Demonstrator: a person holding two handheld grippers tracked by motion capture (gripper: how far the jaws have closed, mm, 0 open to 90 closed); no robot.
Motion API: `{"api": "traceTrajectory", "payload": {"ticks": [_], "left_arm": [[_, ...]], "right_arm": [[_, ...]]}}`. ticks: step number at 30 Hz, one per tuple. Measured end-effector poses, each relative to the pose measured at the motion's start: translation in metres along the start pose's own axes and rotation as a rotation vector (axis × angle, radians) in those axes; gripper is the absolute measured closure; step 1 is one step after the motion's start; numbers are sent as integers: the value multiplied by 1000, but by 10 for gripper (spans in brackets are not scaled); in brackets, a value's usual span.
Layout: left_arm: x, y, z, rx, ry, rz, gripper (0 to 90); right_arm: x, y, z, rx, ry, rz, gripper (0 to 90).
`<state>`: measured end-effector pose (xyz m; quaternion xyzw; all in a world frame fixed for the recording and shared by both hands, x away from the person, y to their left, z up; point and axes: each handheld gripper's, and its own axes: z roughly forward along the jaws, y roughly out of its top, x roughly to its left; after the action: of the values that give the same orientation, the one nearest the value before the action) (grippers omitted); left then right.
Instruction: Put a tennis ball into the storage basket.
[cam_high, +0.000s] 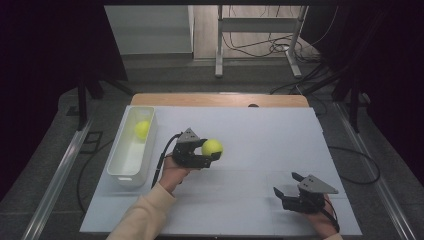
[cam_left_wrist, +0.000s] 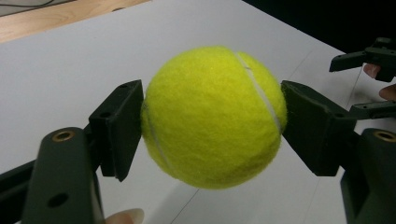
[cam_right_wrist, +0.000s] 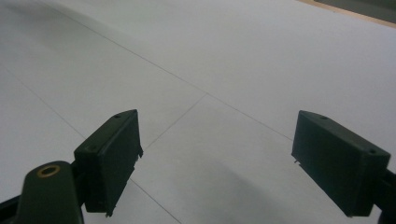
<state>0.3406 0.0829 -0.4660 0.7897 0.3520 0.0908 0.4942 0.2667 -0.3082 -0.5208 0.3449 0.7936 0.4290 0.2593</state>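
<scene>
My left gripper (cam_high: 210, 151) is shut on a yellow tennis ball (cam_high: 212, 147) and holds it a little above the middle of the white table top (cam_high: 260, 130). In the left gripper view both black pads press the sides of the tennis ball (cam_left_wrist: 214, 116). A second yellow ball (cam_high: 142, 129) lies in the white bin (cam_high: 122, 170) at the table's left. Near the front right edge my right gripper (cam_high: 287, 184) rests low with its jaws wide apart. In the right gripper view nothing lies between the fingers (cam_right_wrist: 109, 156), just bare white table (cam_right_wrist: 215, 70).
The bin stands lengthwise along the left edge of the table top. A wooden strip (cam_high: 220, 99) borders the far edge. Beyond it are a metal stand (cam_high: 260, 30) and loose cables (cam_high: 265, 47) on the floor. Dark curtains close in both sides.
</scene>
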Motion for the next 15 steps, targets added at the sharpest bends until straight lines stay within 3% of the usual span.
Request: {"api": "traceTrajectory", "payload": {"ticks": [15], "left_arm": [[3, -5, -12, -6, 22, -4, 258]], "right_arm": [[0, 0, 0, 0, -1, -3, 162]]}}
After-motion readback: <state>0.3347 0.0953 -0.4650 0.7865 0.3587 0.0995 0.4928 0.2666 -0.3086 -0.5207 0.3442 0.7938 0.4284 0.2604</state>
